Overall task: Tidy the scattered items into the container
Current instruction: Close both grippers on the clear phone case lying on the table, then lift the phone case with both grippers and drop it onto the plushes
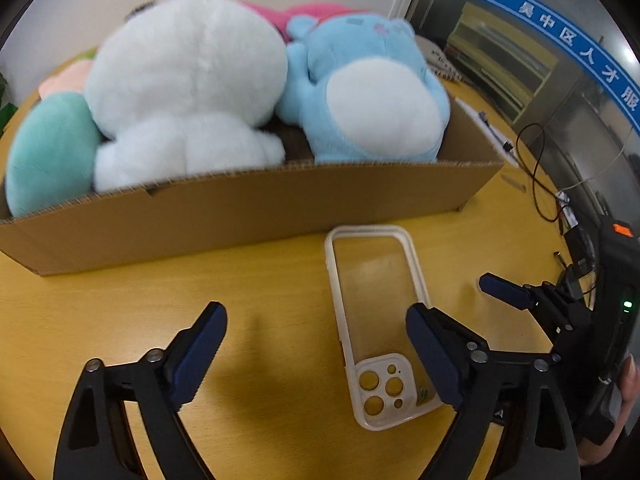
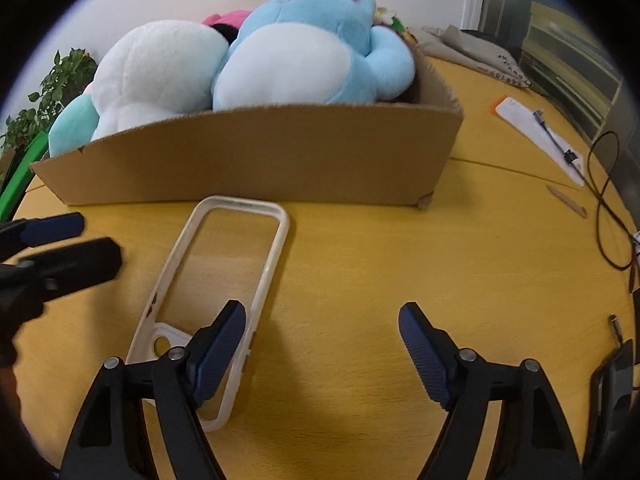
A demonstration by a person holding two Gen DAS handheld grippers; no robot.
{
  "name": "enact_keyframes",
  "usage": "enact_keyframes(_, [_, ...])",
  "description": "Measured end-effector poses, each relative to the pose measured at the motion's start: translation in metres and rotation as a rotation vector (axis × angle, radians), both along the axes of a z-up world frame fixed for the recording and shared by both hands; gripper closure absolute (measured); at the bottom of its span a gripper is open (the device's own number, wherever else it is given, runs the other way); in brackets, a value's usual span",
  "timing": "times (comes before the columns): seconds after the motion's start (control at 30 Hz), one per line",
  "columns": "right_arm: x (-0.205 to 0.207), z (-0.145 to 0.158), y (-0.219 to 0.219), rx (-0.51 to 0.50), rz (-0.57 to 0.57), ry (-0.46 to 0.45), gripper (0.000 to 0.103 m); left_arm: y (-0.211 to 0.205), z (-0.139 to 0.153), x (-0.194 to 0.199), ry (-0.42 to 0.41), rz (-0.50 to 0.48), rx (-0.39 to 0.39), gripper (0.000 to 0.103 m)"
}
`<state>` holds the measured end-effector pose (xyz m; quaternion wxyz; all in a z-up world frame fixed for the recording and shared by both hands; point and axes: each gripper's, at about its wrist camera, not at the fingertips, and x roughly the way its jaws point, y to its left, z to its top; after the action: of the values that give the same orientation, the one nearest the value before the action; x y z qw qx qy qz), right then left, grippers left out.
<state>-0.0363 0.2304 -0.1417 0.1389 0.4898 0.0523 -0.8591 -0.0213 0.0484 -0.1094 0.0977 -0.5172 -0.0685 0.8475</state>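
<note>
A clear phone case with a cream rim [image 1: 380,320] lies flat on the yellow table, just in front of the cardboard box [image 1: 248,208]; it also shows in the right wrist view [image 2: 224,280]. The box [image 2: 256,156] holds a white plush [image 1: 184,88], a blue plush [image 1: 368,92], a teal plush [image 1: 48,152] and a pink one behind. My left gripper [image 1: 316,344] is open and empty, its right finger over the case's right edge. My right gripper [image 2: 322,352] is open and empty, its left finger over the case's lower right edge.
A black cable [image 2: 604,200], a white paper strip [image 2: 536,136], a small wooden stick [image 2: 568,200] and a grey cloth [image 2: 472,52] lie on the table to the right. A potted plant [image 2: 48,92] stands far left. A dark device [image 2: 612,380] sits at the right edge.
</note>
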Motion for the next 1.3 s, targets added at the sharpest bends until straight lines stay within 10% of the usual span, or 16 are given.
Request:
enact_keyframes(0.2, [0.002, -0.005, -0.011, 0.011, 0.038, 0.023, 0.05, 0.011, -0.015, -0.004, -0.03, -0.009, -0.045, 0.058])
enact_keyframes(0.33, [0.006, -0.004, -0.023, 0.005, 0.095, 0.025, 0.092, 0.013, -0.015, -0.005, -0.056, -0.045, 0.032, 0.096])
enact_keyframes(0.6, [0.02, 0.004, -0.032, -0.026, 0.12, 0.044, 0.095, 0.005, 0.013, 0.018, 0.015, -0.025, -0.035, 0.097])
enact_keyframes(0.87, [0.017, 0.093, -0.054, -0.062, 0.177, 0.288, 0.096, -0.031, 0.114, 0.021, 0.269, 0.041, -0.069, 0.096])
enact_keyframes(1.1, [-0.062, 0.16, -0.104, -0.058, 0.208, 0.427, 0.096, -0.066, 0.176, -0.081, 0.36, 0.065, -0.091, 0.096])
enact_keyframes(1.3, [-0.168, 0.159, -0.142, -0.014, 0.165, 0.355, 0.096, -0.086, 0.156, -0.197, 0.24, 0.062, -0.076, 0.096])
